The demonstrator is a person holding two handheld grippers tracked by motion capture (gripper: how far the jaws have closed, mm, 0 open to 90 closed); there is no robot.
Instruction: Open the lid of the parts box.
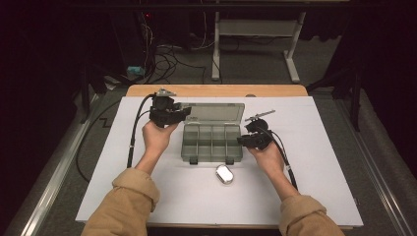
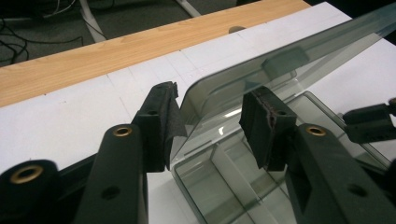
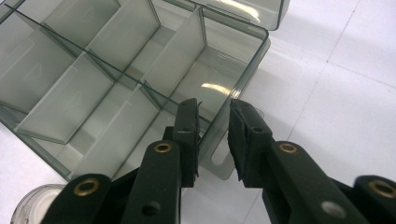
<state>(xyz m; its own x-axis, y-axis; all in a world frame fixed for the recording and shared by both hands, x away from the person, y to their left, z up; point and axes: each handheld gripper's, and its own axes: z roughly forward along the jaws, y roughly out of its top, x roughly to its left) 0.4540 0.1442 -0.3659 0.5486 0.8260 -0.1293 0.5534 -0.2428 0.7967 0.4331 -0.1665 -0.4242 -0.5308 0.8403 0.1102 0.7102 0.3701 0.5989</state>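
The clear compartment box (image 1: 212, 142) sits mid-table on the white sheet (image 1: 305, 196), lid (image 1: 215, 112) raised; its far compartments run out of the right gripper view. The left gripper (image 1: 183, 113), held up by a hand at the box's rear left, straddles the lid's corner (image 2: 201, 95); the jaws stand apart around it, contact unclear. The right gripper (image 3: 214, 135) straddles the box's side wall (image 3: 236, 112); a gap shows beside the wall, no clamp evident. A small shiny case (image 1: 224, 174) lies just in front of the box.
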